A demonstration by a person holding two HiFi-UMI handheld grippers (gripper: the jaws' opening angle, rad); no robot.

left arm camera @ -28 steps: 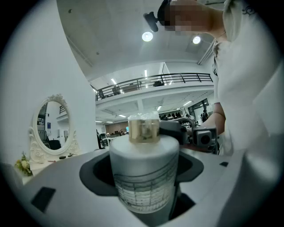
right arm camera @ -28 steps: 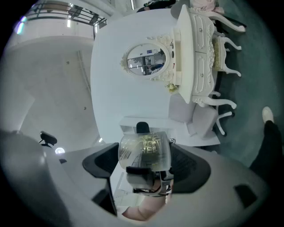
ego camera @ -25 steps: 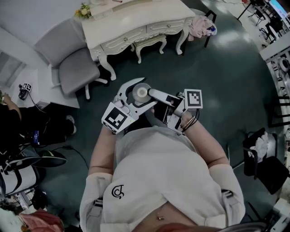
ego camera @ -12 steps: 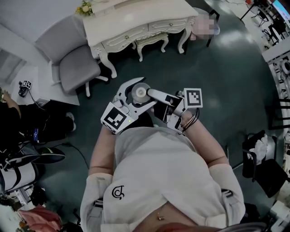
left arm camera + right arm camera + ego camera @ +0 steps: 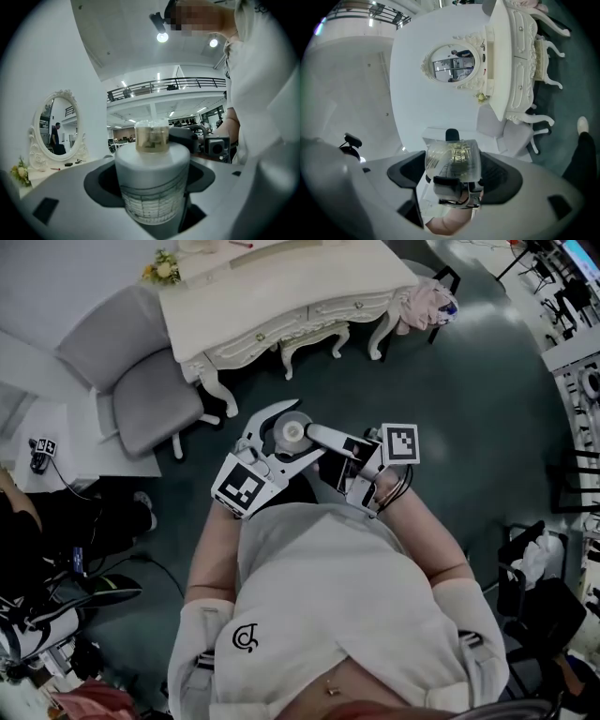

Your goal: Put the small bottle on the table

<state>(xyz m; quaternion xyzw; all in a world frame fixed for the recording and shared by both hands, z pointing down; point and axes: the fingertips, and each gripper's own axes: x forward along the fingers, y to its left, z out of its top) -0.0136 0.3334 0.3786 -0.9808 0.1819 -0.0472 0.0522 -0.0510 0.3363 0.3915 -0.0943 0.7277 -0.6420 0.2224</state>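
Left claw [image 5: 286,432] is gripping the small bottle [image 5: 293,434] upright by its white body. Right claw [image 5: 453,165] is pinching its clear cap [image 5: 453,157]. The tabletop [image 5: 281,282] is lying well ahead of both claws.

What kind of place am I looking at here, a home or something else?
Probably a staged bedroom corner inside a big hall, not a home: an ornate white dressing table with an oval mirror and a grey chair, yet a balcony railing crosses a tall open interior behind.
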